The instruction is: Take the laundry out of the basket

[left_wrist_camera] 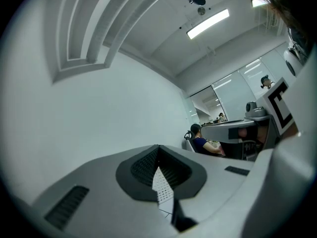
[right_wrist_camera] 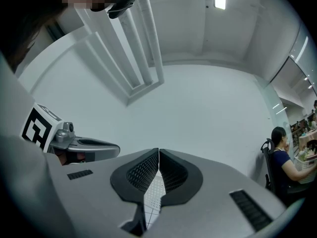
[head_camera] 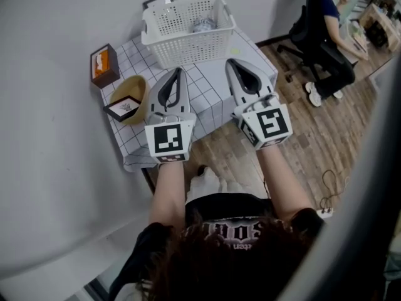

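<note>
Inside the white basket (head_camera: pixel 188 46) lies the laundry (head_camera: pixel 203 25), a pale bundle. Just in front of the basket, over the checked surface (head_camera: pixel 210 99), the left tool (head_camera: pixel 180 71) and right tool (head_camera: pixel 229 62) hover side by side, each with its jaws together on nothing.

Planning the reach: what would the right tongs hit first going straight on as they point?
Likely the white basket, its near wall just ahead of the shut right tongs; relative height is unclear.
</note>
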Tool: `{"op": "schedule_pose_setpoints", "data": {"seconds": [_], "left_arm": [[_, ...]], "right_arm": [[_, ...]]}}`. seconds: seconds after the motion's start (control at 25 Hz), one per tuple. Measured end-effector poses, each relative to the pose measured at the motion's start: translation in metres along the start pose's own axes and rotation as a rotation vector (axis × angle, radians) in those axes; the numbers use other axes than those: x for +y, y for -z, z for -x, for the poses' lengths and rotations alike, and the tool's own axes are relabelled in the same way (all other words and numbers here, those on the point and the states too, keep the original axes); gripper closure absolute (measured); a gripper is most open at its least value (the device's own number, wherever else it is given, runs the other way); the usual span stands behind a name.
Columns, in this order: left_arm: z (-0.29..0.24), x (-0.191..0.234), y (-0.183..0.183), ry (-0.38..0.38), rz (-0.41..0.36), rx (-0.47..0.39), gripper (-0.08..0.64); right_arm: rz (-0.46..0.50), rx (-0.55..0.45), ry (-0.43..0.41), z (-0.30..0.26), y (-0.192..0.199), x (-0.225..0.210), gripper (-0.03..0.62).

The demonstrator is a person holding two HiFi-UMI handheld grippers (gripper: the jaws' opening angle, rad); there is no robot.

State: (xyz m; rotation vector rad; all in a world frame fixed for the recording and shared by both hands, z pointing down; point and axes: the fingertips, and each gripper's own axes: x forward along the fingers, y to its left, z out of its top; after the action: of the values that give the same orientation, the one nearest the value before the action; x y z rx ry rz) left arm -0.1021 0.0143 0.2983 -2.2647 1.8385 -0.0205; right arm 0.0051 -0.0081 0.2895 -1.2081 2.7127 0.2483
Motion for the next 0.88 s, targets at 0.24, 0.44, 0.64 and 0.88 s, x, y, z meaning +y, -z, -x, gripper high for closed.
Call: {"op": "schedule_pose_setpoints", "data": {"seconds": [0.24, 0.44, 0.64, 0.88], "left_arm": [[-0.027, 0.015, 0.013, -0.003, -0.001, -0.006, 0.56], [-0.066, 0.026, 0.019, 0.03, 0.023, -0.018, 0.56], [-0.104, 0.039, 0.021, 0.067, 0.028, -0.028, 0.56], [-0.142, 0.063, 0.02, 0.099, 0.025, -0.043, 0.56]], "right_arm": [[0.007, 0.003, 0.016, -0.023, 0.012, -0.013, 0.565], [0.028, 0.018, 0.031, -0.052, 0.017, -0.032, 0.565], [0.047, 0.015, 0.052, -0.086, 0.019, -0.049, 0.565], [0.055, 0.014, 0.071, -0.122, 0.029, -0.066, 0.565]]}}
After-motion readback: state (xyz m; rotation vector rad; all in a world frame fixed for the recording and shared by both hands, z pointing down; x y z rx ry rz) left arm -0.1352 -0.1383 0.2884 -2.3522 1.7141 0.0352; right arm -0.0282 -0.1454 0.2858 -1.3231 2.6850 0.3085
